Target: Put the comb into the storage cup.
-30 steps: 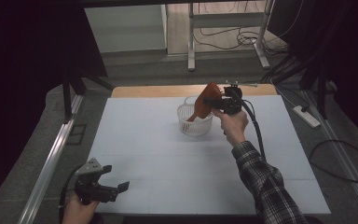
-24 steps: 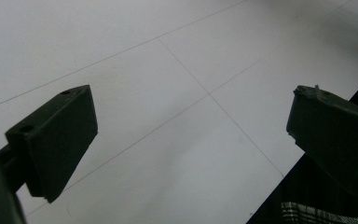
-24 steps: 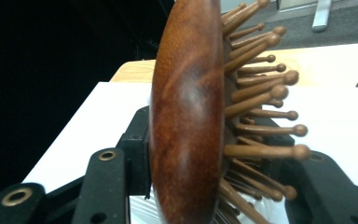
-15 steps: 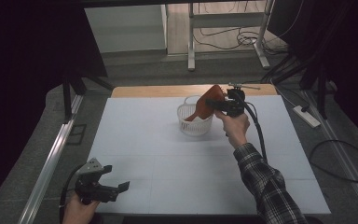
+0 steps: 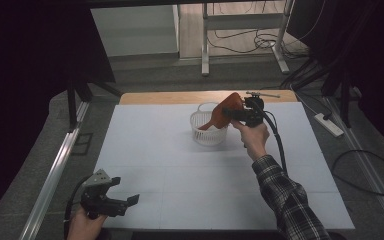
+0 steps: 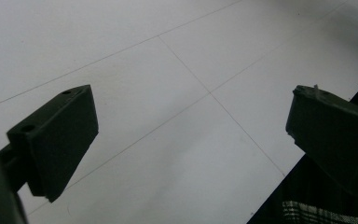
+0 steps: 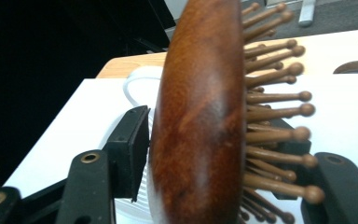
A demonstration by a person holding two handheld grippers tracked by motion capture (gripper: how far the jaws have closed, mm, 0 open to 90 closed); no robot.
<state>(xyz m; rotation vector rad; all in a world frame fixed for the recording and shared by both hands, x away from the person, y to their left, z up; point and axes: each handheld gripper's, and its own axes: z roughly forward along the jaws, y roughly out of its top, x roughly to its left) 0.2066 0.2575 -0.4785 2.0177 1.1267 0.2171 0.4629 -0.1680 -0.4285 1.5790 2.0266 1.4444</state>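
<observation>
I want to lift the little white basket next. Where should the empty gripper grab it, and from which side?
Probably the rim of the white basket, on its left side, coming down from above. Its wall stands upright with an open top, so one jaw could slip inside and one outside. The right side is crowded: the right gripper holds a wooden hairbrush over it. The left gripper is open and free.

A basket [image 5: 209, 131] sits toward the far middle of the table [image 5: 155, 150]. A hairbrush [image 5: 224, 111] is held over its right rim, handle dipping inside.
</observation>
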